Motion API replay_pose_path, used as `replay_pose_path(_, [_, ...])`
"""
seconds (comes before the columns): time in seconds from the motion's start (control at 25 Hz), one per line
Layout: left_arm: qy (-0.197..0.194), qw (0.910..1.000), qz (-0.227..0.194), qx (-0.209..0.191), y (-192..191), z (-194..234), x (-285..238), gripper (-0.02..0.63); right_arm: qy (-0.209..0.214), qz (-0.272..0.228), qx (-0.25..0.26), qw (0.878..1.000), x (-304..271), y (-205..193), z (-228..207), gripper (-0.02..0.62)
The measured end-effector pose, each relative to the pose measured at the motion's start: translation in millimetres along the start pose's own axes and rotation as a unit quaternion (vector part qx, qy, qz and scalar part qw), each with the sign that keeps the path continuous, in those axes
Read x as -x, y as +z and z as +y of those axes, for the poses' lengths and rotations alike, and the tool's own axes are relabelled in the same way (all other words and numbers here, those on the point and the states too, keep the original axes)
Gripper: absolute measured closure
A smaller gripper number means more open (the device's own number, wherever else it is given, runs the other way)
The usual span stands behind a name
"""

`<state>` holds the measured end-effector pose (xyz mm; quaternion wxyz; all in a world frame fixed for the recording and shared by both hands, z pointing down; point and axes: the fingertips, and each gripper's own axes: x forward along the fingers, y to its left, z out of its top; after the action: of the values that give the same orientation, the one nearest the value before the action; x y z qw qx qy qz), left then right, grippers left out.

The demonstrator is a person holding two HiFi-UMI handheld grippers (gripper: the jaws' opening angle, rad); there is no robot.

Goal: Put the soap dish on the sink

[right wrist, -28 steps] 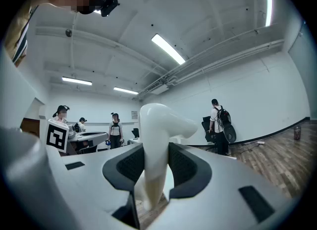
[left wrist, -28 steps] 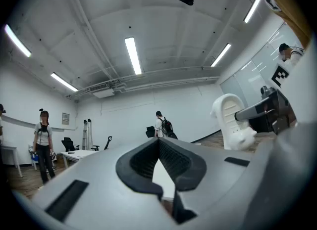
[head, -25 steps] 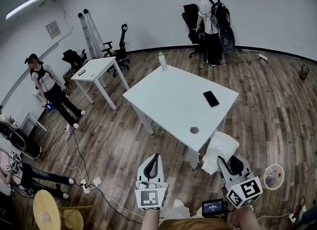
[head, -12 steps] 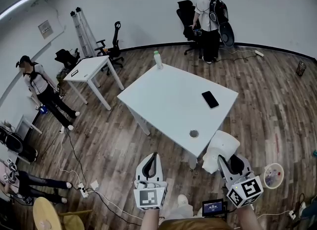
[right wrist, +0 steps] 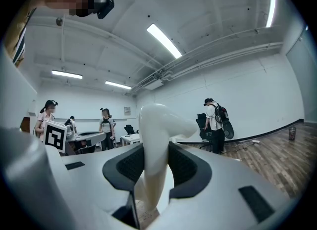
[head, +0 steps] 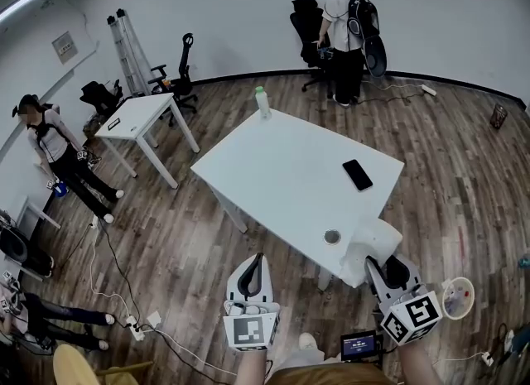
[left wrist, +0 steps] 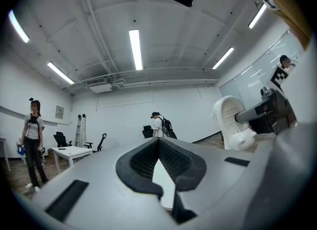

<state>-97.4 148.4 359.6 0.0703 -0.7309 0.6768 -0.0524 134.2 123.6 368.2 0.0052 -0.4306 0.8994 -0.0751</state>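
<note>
The soap dish [head: 373, 247] is white and rounded, and my right gripper [head: 383, 271] is shut on its near end; it juts forward beside the near corner of the white table [head: 281, 168]. In the right gripper view the soap dish [right wrist: 156, 140] stands between the black pads [right wrist: 185, 167] of the right gripper [right wrist: 151, 162]. My left gripper [head: 253, 266] hangs level over the wooden floor, shut and holding nothing. In the left gripper view the left gripper [left wrist: 159, 142] shows its pads meeting at the tips, with the soap dish [left wrist: 233, 122] off to the right. No sink is in view.
On the table lie a black phone [head: 358, 175], a small round object [head: 332, 236] and a bottle [head: 262, 102]. A person [head: 344, 36] stands at the back, another person [head: 50, 147] at the left near a small white table [head: 137, 118]. A bowl [head: 458, 296] sits on the floor.
Both grippers have moved forward across the floor towards the white table, and the held soap dish now overlaps its near corner. Neither grip has changed.
</note>
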Motion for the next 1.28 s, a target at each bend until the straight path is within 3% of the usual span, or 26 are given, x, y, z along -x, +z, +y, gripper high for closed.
replay_pose_path(0.24, [-0.011,0.9995,-0.013,0.027,-9.0,17.8,-12.2,0.598,-0.012,0.001,-0.003,1.000,-21.7,-2.0,7.1,0.457])
replay_pose_path(0.6, [-0.021,0.9993,-0.015,0.028,-12.0,33.1,-28.7,0.598,-0.019,0.010,-0.023,1.000,-41.3,-11.8,10.2,0.457])
replay_pose_path(0.8, [-0.018,0.9996,0.010,0.021,-24.2,37.1,-42.4,0.598,-0.015,0.014,-0.030,0.999,-60.5,-12.5,0.2,0.456])
replay_pose_path(1.28, [-0.013,0.9995,0.024,0.013,-41.9,42.4,-133.4,0.598,0.017,0.028,-0.044,0.998,-143.9,-17.1,-48.9,0.457])
